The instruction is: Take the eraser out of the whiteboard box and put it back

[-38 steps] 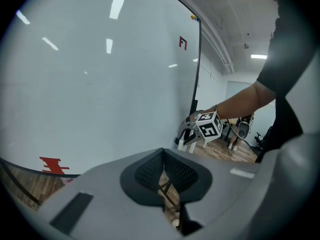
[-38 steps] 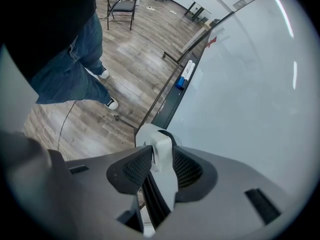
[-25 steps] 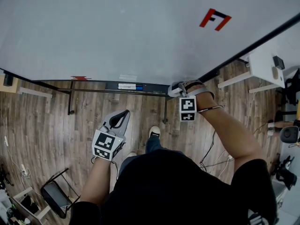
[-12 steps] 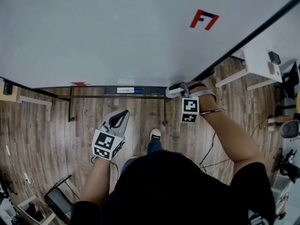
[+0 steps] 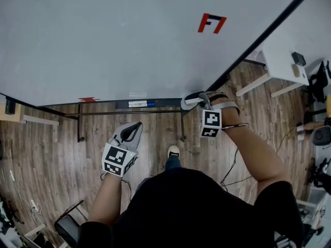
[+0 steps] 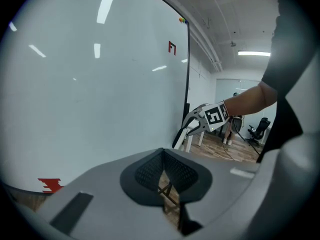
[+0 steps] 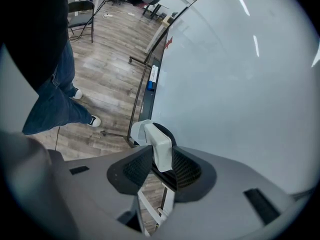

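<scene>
The whiteboard [image 5: 119, 40] is plain pale grey-white, with a red-and-black mark [image 5: 212, 22] high up and a small red mark [image 5: 88, 99] low down. The eraser [image 7: 160, 144] is white with a black part behind. The left hand-held gripper [image 6: 164, 176] and the right hand-held gripper [image 7: 161, 166] are grey with black mesh pads, and their cubes [image 5: 118, 159] carry black-and-white squares. The floor [image 5: 46, 149] is brown wood-grain planks.

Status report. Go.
Left claw shut, empty, over wooden floor. Right claw shut on white block eraser, near dark whiteboard tray end. Nothing seen blocking.
</scene>
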Tool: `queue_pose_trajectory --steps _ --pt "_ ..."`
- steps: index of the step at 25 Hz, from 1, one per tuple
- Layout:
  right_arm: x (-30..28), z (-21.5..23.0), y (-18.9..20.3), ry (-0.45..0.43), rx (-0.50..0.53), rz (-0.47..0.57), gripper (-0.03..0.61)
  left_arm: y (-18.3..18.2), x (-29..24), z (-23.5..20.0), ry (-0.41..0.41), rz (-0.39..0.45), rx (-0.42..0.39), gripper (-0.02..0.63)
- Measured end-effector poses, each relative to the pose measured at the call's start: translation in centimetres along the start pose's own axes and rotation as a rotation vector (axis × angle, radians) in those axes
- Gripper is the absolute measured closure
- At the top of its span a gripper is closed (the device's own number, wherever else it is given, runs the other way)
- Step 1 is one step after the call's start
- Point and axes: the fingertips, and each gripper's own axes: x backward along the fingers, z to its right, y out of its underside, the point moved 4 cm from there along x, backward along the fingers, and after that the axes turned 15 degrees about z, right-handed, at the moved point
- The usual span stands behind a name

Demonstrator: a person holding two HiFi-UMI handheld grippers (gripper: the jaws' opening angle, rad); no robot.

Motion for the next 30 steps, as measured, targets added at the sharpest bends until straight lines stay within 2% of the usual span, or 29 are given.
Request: queue_pose_trajectory --steps 20,30 --pt "5.4 0.3 0.0 0.142 -0.165 0.058 0.462 -2.1 -0.2 1.2 0.028 0.01 -0.07 0.604" --pt "9.1 1.0 -0.3 0.284 -0.309 0.139 0.462 -3.2 -0.5 2.0 0.041 0.017 -0.103 0.604"
